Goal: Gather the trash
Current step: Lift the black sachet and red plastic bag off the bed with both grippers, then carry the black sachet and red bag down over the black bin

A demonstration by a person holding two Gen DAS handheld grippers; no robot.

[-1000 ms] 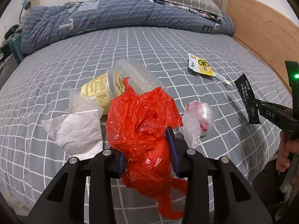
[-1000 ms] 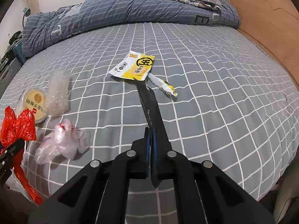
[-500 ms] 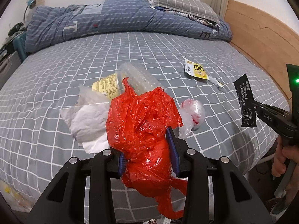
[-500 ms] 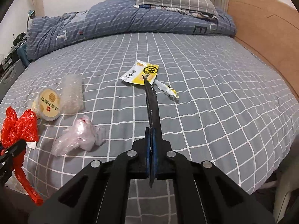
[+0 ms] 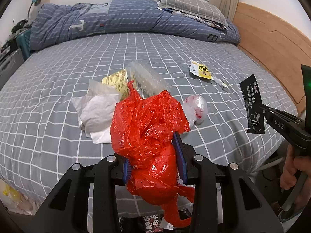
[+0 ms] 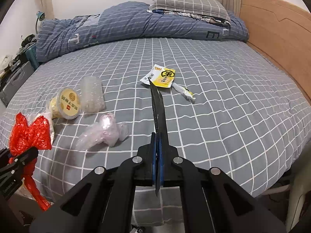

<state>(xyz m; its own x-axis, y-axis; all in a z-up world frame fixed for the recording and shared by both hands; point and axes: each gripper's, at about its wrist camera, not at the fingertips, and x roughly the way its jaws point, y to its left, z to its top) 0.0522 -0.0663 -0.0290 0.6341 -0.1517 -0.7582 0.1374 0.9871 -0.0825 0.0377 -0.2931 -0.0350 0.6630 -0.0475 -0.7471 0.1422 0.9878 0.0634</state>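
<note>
Holding its load off the bed, the left gripper (image 5: 153, 155) has its fingers set narrow around a red bag (image 5: 147, 136), pads pressing the crumpled plastic from both sides, with a loose tail hanging below. The right gripper (image 6: 158, 155) is pinched fully together on a black sachet (image 6: 159, 114), which stands edge-on between the pads and sticks out well past the tips

Risks, as I judge them: the bag is slick, bunched film, so it could slide out of the pads if the hand swings or tilts; its mouth is crushed, so dropping the sachet in would likely miss unless the bag is opened first. The sachet is held only at its lower end and could twist or slip free

Left on the bed (image 6: 223, 97): a yellow packet (image 6: 161, 76) with a thin stick sachet (image 6: 184, 93) just beside it, a clear wad (image 6: 105, 132) of film, a yellow tub (image 6: 67, 104) lying on its side against a clear bubbled cup (image 6: 91, 95), and white tissue (image 5: 97, 116) next to the tub. All lie apart from both grippers. The bag fills the middle of the left view and hides part of the tub and wad. A folded quilt (image 6: 136, 25) and pillow (image 6: 188, 2) sit at the far end, clear of the work

Below the bed edge, dark packets (image 5: 147, 222) show in the left view; what they lie in is hidden
</note>
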